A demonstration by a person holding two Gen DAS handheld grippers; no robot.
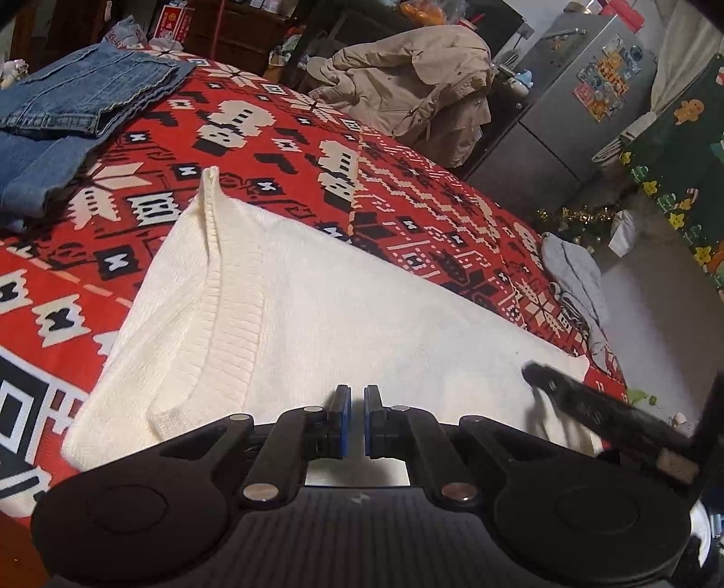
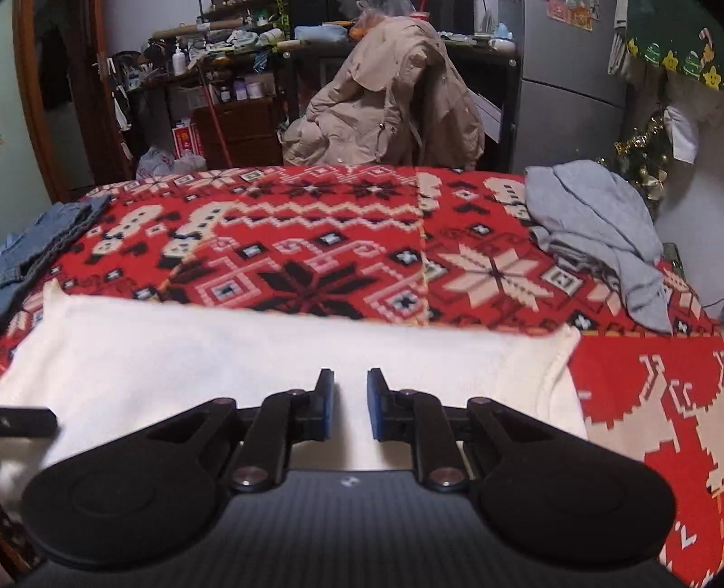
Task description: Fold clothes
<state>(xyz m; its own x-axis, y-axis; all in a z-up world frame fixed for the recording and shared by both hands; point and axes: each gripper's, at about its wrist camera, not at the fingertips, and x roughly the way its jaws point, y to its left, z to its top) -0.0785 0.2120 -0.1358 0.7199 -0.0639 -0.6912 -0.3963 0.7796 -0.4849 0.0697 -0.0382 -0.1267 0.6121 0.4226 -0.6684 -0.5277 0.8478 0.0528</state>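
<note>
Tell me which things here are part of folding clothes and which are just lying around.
Job: white sweater, jeans, grey garment, left gripper, right gripper.
Lying about: beige coat, fridge, red blanket.

- Your work surface wears a red patterned blanket (image 2: 344, 253) across its whole top.
- At 12 o'clock behind it, a chair with a beige coat (image 2: 389, 99) draped over it.
- At 10–11 o'clock, dark cluttered shelves (image 2: 226, 86) and a wooden door frame (image 2: 27, 90).
- At 1–2 o'clock, a grey fridge (image 1: 583, 95) with stickers on it.
- At 3 o'clock, tinsel (image 2: 642, 149) below green festive fabric (image 2: 678, 40).
- Light is dim, indoor.
</note>
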